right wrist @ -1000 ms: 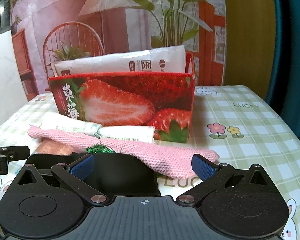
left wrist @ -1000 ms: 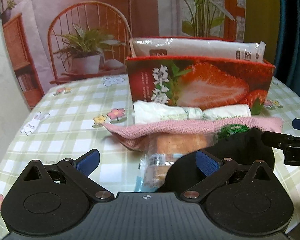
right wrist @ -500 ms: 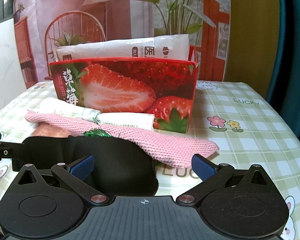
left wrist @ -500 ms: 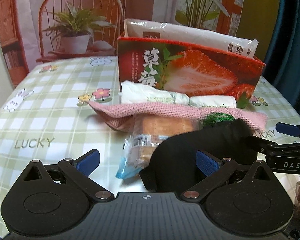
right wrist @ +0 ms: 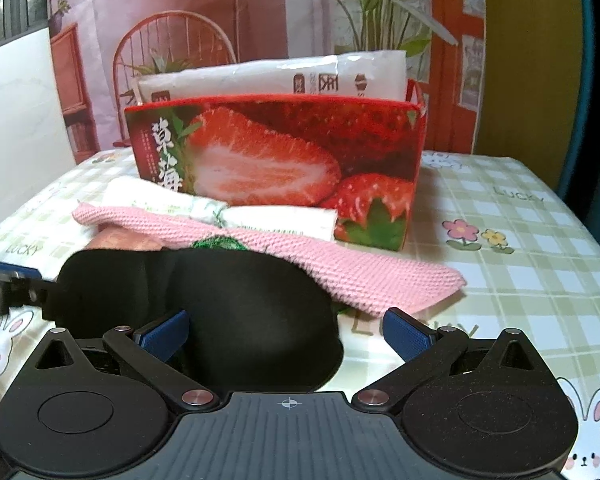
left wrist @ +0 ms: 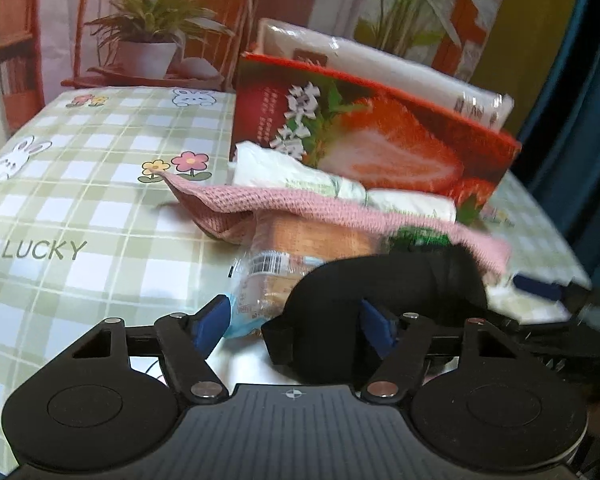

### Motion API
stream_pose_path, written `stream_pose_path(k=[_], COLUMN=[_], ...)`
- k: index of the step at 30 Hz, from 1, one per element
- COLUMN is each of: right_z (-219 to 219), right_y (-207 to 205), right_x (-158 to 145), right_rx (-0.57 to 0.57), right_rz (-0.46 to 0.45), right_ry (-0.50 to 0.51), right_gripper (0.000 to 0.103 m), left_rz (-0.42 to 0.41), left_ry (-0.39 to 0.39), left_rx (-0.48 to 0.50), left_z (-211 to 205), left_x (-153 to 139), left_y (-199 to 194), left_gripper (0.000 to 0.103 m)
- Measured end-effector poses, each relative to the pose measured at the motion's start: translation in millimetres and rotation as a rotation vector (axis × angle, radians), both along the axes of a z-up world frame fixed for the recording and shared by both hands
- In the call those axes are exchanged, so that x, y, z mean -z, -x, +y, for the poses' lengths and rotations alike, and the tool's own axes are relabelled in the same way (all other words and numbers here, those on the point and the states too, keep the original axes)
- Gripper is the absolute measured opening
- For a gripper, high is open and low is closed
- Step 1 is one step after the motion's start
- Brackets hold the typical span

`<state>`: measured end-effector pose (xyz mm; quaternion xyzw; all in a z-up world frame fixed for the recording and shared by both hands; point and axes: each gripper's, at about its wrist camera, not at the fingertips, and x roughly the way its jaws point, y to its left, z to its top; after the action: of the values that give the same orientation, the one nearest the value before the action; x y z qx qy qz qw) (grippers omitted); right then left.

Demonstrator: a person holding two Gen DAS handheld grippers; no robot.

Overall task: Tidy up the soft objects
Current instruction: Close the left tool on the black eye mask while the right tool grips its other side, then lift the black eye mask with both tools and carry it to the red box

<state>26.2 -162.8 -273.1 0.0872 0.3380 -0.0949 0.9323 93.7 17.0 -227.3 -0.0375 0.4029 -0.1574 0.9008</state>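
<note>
A black eye mask (right wrist: 204,304) is seen lying on the checked tablecloth (right wrist: 520,264), in front of a heap of soft things. It is matte, padded and moulded into two rounded cups, with a short flat strap tab (left wrist: 278,338) at its left end in the left wrist view. Its rear edge rests against a pink knitted cloth (right wrist: 364,276), and a bit of green scrubber (right wrist: 220,245) shows just behind it.

The left gripper (left wrist: 294,322) is set at the mask's left end. Its jaws have just been closing and now stand at a middling width. The mask's end lies between them, the right pad (left wrist: 374,326) being partly sunk into the black foam, while the left pad (left wrist: 210,322) is beside a clear bread packet (left wrist: 260,284) and apart from the mask. No firm pinch can be made out.

The right gripper (right wrist: 286,336) is held over the mask's right end with its jaws wide. The left pad (right wrist: 164,334) is against the mask's front; the right pad (right wrist: 408,334) is clear of it, above the tablecloth.

Behind the pink cloth, two white rolled packets (right wrist: 236,216) are laid side by side, and behind them a red strawberry box (right wrist: 284,160) stands upright with a white plastic pack (right wrist: 284,80) propped inside it. The left wrist view is blurred and tilted.
</note>
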Motion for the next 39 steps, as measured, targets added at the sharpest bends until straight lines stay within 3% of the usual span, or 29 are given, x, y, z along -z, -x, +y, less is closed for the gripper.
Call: stream_pose_path(k=[5, 10, 15, 17, 18, 21, 24, 31, 39], right_z=[3, 10, 17, 20, 21, 24, 20, -5, -23], right_y=[-2, -3, -4, -4, -3, -3, -2, -1, -10], right_x=[4, 6, 3, 2, 1, -3, -4, 0, 16], right_rx=[-0.027, -0.088, -0.12, -0.143, -0.154, -0.18, -0.164, -0.047, -0.043], right_rz=[0.014, 0.026, 0.025, 0.022, 0.017, -0.002, -0.016, -0.042, -0.054], right_ry=[-0.008, -0.016, -0.025, -0.028, -0.028, -0.036, -0.049, -0.113, -0.21], right_gripper=[0.097, 0.078, 0.073, 0.071, 0.071, 0.071, 0.072, 0.091, 0.095], left_rz=[0.0, 0.008, 0.008, -0.008, -0.016, -0.014, -0.02, -0.045, -0.073], left_ry=[0.004, 0.007, -0.004, -0.025, -0.049, -0.029, -0.028, -0.054, -0.089], left_rx=[0.045, 0.057, 0.065, 0.064, 0.056, 0.035, 0.03, 0.012, -0.002], left_z=[-6, -8, -9, -10, -10, -1, 1, -1, -2], left_x=[2, 6, 7, 6, 6, 6, 5, 7, 10], left_y=[0, -1, 0, 1, 0, -3, -3, -3, -3], left_gripper=[0.06, 0.059, 0.059, 0.05, 0.038, 0.03, 0.029, 0.03, 0.033])
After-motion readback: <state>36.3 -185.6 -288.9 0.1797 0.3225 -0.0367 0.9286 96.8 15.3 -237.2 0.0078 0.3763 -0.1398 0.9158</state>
